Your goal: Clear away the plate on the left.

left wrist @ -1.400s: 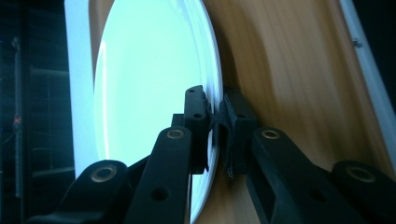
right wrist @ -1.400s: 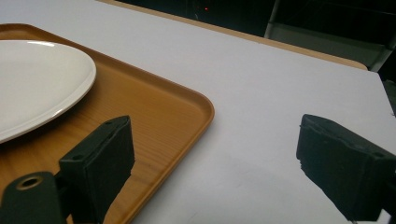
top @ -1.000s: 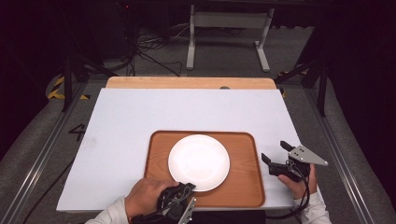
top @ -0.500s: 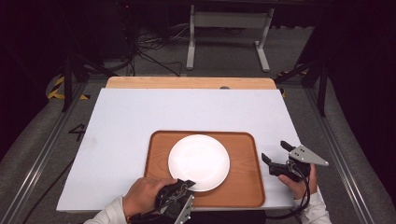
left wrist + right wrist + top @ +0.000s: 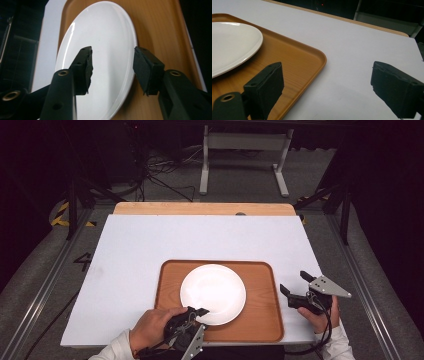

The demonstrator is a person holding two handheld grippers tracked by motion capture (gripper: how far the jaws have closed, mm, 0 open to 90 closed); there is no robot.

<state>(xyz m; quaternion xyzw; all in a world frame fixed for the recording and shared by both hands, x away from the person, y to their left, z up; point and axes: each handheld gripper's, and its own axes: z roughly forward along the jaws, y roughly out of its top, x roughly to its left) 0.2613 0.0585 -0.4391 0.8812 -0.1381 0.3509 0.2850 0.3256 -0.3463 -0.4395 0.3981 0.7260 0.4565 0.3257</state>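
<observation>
A: Where does the white plate (image 5: 213,294) sit?
B: In the middle of the brown wooden tray (image 5: 260,317), which lies on the white counter (image 5: 150,245) toward its near edge. The plate is bare.
A: And the left gripper (image 5: 199,311)?
B: It is at the plate's near rim, held in the person's left hand (image 5: 152,326). In the left gripper view its 2 black fingers (image 5: 83,65) stand partly open with the plate's rim area between them: 1 over the white surface, the other over the edge where plate meets tray. They hold nothing, and I cannot tell if either pad touches the plate.
A: The right gripper (image 5: 295,289)?
B: It is just beside the tray's right edge, over bare counter, in the right hand (image 5: 320,317). In the right gripper view its fingers (image 5: 265,86) are spread wide and grip nothing; 1 hangs over the tray's corner, the other over the counter.
A: Beyond the counter?
B: A wooden strip (image 5: 200,208) along its far edge, then a dark floor with cables (image 5: 160,180) and a grey metal stand (image 5: 245,150).
</observation>
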